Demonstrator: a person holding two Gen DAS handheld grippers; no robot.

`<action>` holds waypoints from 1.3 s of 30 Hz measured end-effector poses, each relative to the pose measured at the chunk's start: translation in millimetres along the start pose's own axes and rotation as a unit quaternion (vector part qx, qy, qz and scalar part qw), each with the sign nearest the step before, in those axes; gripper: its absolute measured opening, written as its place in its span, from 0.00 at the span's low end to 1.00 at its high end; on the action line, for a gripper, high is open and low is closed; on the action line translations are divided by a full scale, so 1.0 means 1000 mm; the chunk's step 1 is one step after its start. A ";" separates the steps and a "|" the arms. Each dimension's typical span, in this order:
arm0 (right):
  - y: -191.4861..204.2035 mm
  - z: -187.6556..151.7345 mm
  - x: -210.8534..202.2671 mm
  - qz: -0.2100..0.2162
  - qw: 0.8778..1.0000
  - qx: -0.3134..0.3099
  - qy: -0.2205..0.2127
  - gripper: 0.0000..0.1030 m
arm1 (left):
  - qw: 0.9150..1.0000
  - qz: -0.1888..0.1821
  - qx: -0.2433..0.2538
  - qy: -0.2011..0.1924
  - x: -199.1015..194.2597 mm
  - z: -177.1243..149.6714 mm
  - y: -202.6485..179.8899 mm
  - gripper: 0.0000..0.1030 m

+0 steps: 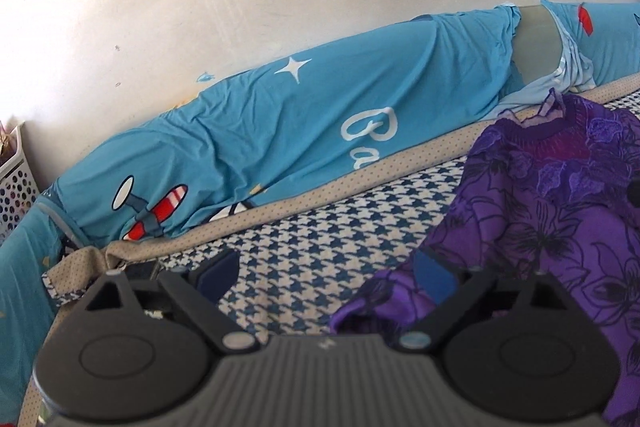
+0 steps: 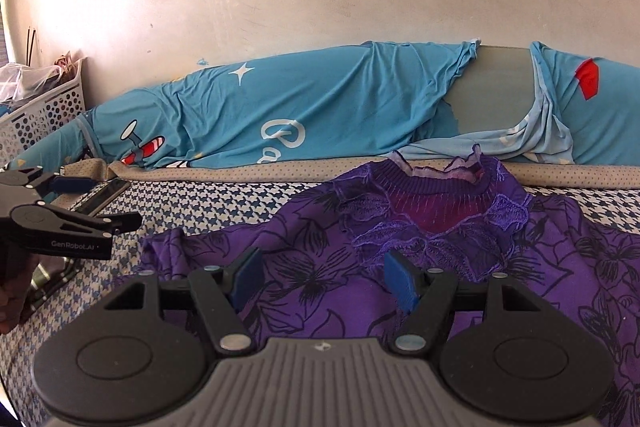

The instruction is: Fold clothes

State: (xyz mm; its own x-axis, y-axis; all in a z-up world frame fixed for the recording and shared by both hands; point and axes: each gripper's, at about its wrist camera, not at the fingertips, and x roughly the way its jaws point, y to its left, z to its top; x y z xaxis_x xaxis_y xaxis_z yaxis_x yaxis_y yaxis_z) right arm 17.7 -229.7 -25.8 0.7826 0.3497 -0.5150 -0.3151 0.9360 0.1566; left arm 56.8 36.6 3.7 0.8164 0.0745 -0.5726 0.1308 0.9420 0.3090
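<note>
The purple floral top (image 2: 440, 251) lies spread on the houndstooth bed cover (image 2: 224, 215), collar toward the wall, no fold yet visible; the left gripper (image 1: 326, 275) gapes wide, holding nothing; the right gripper (image 2: 322, 279) hovers half-open over the cloth, empty; folding seems barely begun.

Purple top (image 2: 440, 267): thin cloth, lace trim; basket (image 2: 48, 115): seemingly perforated plastic.
</note>
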 end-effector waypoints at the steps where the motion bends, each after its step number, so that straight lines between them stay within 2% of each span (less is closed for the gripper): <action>1: 0.002 -0.002 -0.001 0.002 1.000 -0.001 0.001 0.64 | 1.000 -0.005 -0.003 0.006 -0.001 -0.005 0.005 0.92; 10: 0.016 -0.010 0.008 0.008 1.000 -0.018 0.022 0.64 | 0.994 -0.073 -0.044 0.061 -0.002 -0.040 0.031 0.95; 18: 0.025 -0.011 0.018 0.011 0.999 -0.031 0.029 0.64 | 0.986 -0.106 -0.015 0.124 0.019 -0.064 0.005 0.98; 23: 0.027 -0.011 0.022 0.011 0.999 -0.035 0.029 0.64 | 0.980 -0.110 -0.034 0.161 0.036 -0.074 -0.004 0.98; 25: 0.027 -0.011 0.023 0.011 0.999 -0.038 0.029 0.64 | 0.977 -0.121 -0.067 0.163 0.039 -0.073 0.000 0.86; 27: 0.027 -0.011 0.023 0.011 0.999 -0.038 0.029 0.64 | 0.975 -0.126 -0.083 0.160 0.038 -0.070 0.004 0.53; 28: 0.027 -0.011 0.024 0.011 0.999 -0.038 0.029 0.64 | 0.976 -0.124 -0.087 0.158 0.037 -0.069 0.005 0.47; 30: 0.027 -0.012 0.024 0.010 0.999 -0.039 0.028 0.64 | 0.975 -0.114 -0.103 0.159 0.038 -0.066 0.011 0.25; 32: 0.027 -0.012 0.025 0.008 0.999 -0.041 0.028 0.64 | 0.975 -0.103 -0.122 0.156 0.039 -0.064 0.017 0.13; 35: 0.027 -0.012 0.025 0.007 0.999 -0.043 0.026 0.64 | 0.980 -0.070 -0.132 0.132 0.036 -0.057 0.023 0.07; 39: 0.026 -0.012 0.024 0.009 0.999 -0.043 0.024 0.64 | 0.987 -0.017 -0.133 0.091 0.029 -0.042 0.025 0.07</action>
State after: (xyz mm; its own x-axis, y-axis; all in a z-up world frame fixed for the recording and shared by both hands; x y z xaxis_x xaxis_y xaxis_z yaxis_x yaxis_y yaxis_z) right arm 22.2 -197.1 -44.0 0.7508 0.3623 -0.5522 -0.3756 0.9220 0.0942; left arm 60.0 76.0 -36.5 0.6957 0.0761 -0.7143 -0.0154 0.9957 0.0911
